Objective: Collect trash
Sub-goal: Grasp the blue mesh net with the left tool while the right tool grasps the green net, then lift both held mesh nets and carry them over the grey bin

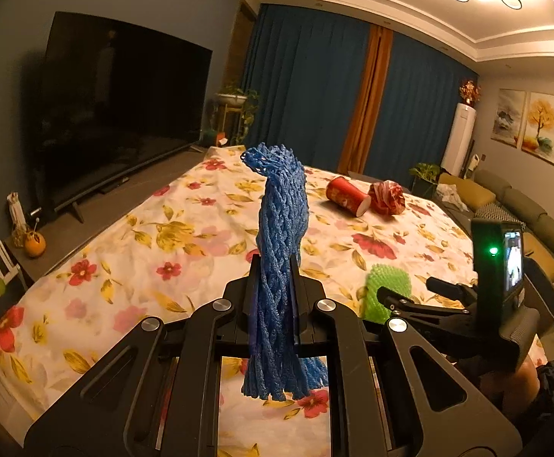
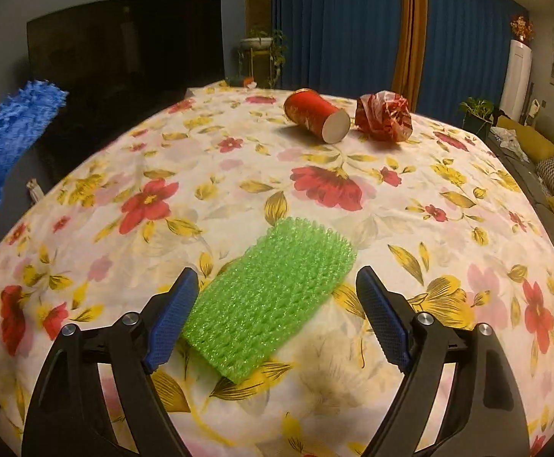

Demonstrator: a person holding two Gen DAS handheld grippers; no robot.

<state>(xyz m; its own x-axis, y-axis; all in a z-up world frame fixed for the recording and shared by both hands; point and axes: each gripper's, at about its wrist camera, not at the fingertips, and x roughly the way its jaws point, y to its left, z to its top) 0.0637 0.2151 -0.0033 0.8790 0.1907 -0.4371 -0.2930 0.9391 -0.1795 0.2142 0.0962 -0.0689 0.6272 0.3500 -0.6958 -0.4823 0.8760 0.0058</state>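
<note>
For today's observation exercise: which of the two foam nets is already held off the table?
The blue net, clamped upright in the left gripper. The green net lies flat on the floral cloth, between the open right gripper's fingers.

Blue foam net (image 1: 281, 251), green foam net (image 2: 273, 297), red paper cup (image 2: 315, 114), white cloth with red and yellow flowers (image 2: 162, 198), dark blue curtains (image 2: 338, 19)

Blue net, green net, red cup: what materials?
Blue net: likely soft foam mesh, matte; it bends limply above the left gripper. Green net: same foam mesh look, slightly glossy, flattened sleeve. Red cup: seems paper, printed outside, white matte base.
</note>
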